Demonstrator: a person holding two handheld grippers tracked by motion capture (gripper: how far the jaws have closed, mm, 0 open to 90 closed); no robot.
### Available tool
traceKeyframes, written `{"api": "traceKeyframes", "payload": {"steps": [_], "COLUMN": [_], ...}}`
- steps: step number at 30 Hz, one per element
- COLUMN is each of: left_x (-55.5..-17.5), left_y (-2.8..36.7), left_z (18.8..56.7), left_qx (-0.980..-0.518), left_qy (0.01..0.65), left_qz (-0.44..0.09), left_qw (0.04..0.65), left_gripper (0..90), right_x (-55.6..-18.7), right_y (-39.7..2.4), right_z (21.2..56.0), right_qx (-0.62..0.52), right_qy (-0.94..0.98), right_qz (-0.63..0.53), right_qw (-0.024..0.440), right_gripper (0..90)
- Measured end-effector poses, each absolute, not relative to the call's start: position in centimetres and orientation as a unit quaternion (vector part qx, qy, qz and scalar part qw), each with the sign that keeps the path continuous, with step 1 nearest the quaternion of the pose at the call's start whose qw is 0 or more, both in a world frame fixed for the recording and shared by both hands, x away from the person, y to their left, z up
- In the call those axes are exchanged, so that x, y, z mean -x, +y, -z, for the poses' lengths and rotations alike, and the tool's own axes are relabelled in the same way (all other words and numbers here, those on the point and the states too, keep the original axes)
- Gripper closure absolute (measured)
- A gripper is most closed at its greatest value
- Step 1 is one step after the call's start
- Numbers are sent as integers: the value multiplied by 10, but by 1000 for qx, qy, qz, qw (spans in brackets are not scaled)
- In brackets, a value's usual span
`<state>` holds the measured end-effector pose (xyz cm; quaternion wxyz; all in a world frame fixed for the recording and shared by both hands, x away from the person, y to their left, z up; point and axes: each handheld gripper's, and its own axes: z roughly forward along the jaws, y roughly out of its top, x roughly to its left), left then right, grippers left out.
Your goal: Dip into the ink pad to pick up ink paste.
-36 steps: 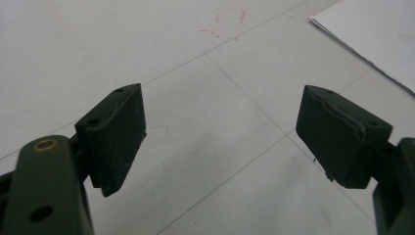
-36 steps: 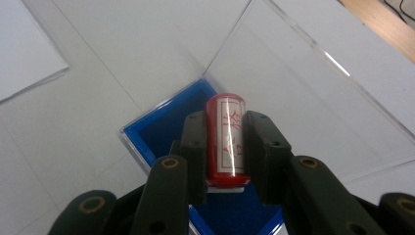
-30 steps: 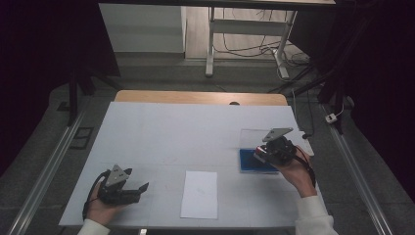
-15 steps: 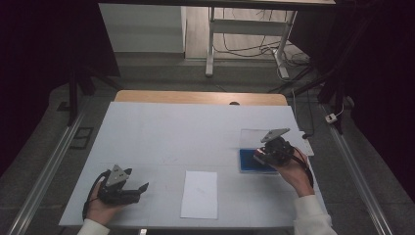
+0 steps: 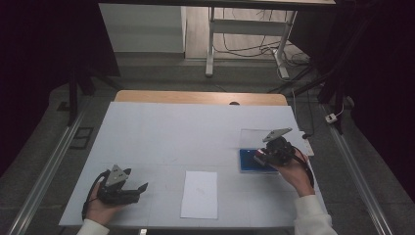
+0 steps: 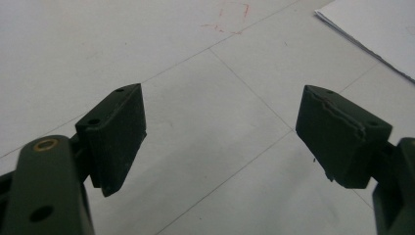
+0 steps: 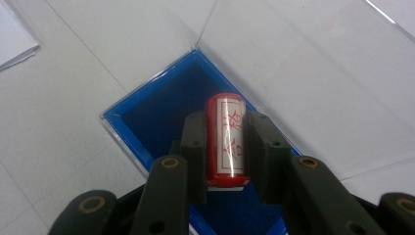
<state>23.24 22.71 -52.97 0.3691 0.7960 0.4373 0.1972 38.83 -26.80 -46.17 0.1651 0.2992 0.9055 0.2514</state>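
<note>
My right gripper is shut on a red cylinder stamp with a white label bearing red characters. It holds the stamp just above the blue-lined tray of an open clear case. From above, that gripper hovers over the blue case at the table's right side. At the front left of the table rests my left gripper, open. Its two black jaws stand wide apart with only bare table between them.
A white sheet of paper lies at the front middle of the white table; its corner shows past my left jaws. The case's clear lid lies open behind the blue tray. Table legs and cables stand beyond the far edge.
My right gripper has lowered slightly toward the blue case with the stamp in it. The left gripper has stayed where it was.
</note>
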Motion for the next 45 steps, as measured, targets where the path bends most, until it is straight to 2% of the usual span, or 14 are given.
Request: {"api": "traceKeyframes", "payload": {"steps": [15,45], "left_x": [-232,-233], "left_y": [226,223], "left_z": [530,531], "left_qx": [-798,-802], "left_qy": [436,434], "left_qz": [-196,-195], "left_qw": [366,361], "left_gripper": [192,191], "right_x": [-387,-391], "right_y": [-262,-262], "right_z": [461,466], "right_qx": [-303,-323], "right_qy": [909,907], "right_qz": [-227,-218], "right_qw": [173,159], "right_gripper": [702,705]}}
